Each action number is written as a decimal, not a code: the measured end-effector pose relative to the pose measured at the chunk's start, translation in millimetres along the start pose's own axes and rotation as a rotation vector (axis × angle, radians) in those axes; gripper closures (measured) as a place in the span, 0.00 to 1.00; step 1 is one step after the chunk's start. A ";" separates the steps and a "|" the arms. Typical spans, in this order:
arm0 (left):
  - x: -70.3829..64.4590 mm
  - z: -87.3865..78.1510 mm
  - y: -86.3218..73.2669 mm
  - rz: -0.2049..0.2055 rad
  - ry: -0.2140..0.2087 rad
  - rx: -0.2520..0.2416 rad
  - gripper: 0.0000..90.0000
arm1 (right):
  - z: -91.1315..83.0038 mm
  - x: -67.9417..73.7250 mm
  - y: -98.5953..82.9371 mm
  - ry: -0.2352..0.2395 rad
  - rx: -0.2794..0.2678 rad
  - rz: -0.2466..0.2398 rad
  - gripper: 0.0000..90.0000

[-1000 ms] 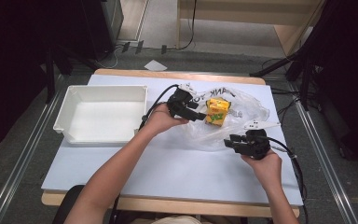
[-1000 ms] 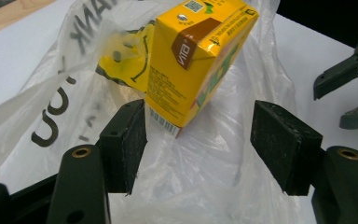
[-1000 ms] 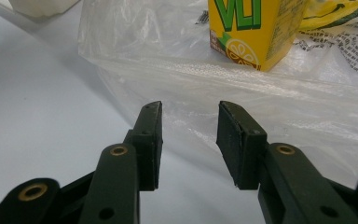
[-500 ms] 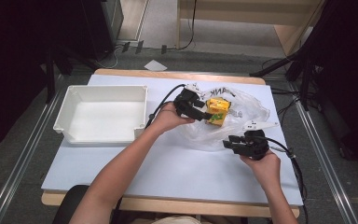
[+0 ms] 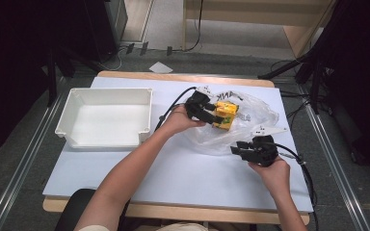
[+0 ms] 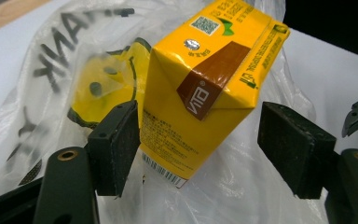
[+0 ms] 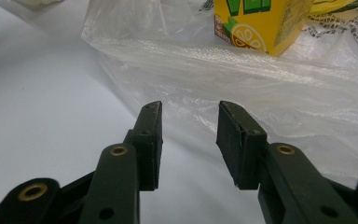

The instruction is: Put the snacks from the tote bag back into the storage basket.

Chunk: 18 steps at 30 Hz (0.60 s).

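White desk (image 5: 173,178) surface carries our work, with dark floor around it. We see the yellow drink carton (image 6: 205,88) lying on a clear plastic bag (image 5: 250,120) toward the far right of the desk. It sits between the jaws of our left hand-held gripper (image 6: 198,149), which are spread wide; one pad is just beside the carton, the other apart from it. Our right hand-held gripper (image 7: 189,140) rests nearer us at the bag's edge, jaws parted moderately around nothing. An empty white tray (image 5: 72,108) stands well apart on the left.
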<state>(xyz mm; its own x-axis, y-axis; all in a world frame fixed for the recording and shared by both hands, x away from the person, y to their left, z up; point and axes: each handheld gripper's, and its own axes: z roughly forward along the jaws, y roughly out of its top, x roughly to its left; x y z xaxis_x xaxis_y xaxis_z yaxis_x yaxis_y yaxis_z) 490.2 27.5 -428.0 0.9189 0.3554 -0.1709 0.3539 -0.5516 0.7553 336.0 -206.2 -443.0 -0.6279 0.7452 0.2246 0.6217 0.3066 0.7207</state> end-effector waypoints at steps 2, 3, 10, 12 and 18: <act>-0.3 2.4 2.5 0.009 0.000 -0.003 0.32 | -0.3 0.1 -0.7 -0.002 0.000 -0.001 0.69; 0.8 3.4 3.2 0.011 -0.003 0.001 0.32 | -0.3 0.0 -1.0 -0.001 0.000 -0.002 0.69; 6.5 14.4 0.4 0.003 -0.011 -0.015 0.32 | 0.9 0.1 -3.2 -0.001 0.010 0.000 0.69; 7.7 17.4 -0.3 -0.009 -0.030 -0.026 0.31 | 1.2 -0.3 -3.2 -0.002 0.011 -0.002 0.69; 3.1 25.5 2.9 0.022 -0.028 -0.013 0.31 | 1.8 -1.1 -3.5 -0.001 0.011 -0.001 0.69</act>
<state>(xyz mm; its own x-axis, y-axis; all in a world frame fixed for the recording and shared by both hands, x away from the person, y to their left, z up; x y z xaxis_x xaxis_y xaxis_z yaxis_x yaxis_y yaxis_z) 498.6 7.8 -442.5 0.9312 0.3219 -0.1714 0.3310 -0.5492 0.7674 335.3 -207.0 -447.0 -0.6283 0.7454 0.2228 0.6260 0.3143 0.7137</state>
